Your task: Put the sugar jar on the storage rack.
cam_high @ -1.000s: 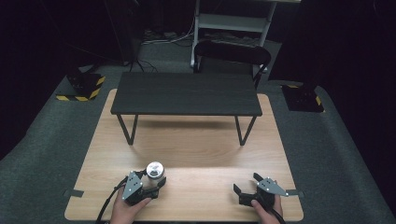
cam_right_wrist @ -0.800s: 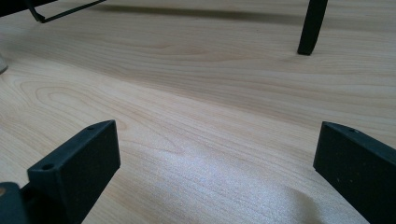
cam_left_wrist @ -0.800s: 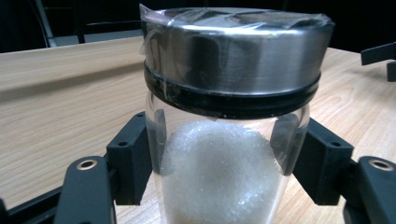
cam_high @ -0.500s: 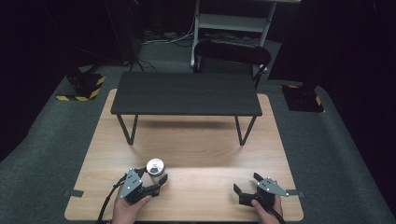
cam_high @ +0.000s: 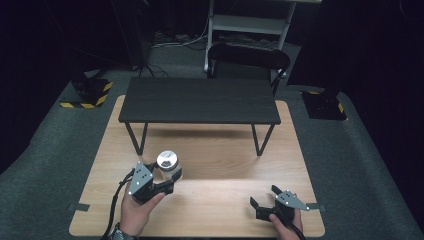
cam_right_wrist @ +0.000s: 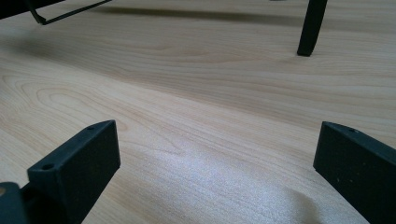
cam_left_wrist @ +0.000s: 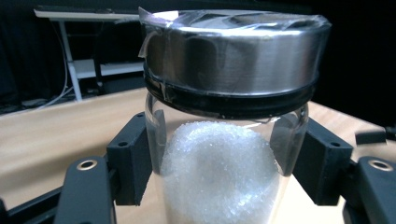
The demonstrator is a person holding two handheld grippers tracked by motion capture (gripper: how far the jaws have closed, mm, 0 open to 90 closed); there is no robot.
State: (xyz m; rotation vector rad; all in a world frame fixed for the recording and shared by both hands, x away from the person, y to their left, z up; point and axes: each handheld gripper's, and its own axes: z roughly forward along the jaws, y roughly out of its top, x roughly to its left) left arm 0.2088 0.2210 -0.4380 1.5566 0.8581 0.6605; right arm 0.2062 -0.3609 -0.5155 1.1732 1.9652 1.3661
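A glass jar (cam_high: 167,162) with a shiny metal lid and white granules inside is at the front left of the wooden table (cam_high: 220,160). My left gripper (cam_high: 169,181) is shut on it. In the left gripper view, the jar (cam_left_wrist: 224,140) stands upright between the two black jaws, which press on the glass from both sides. My right gripper (cam_high: 264,196) is low over the table's front right, open, with nothing between its fingers. The right gripper view shows bare wood between the spread jaws of the right gripper (cam_right_wrist: 215,154).
A low black bench (cam_high: 200,100) stands across the back half of the table on thin legs, with open space beneath. One bench leg (cam_right_wrist: 310,28) is ahead of the right gripper. Behind the table stand a black chair (cam_high: 248,55) and a white shelf unit (cam_high: 250,22).
My left gripper and the jar have moved away from the front edge, toward the bench, and seem raised. The right gripper has barely shifted.
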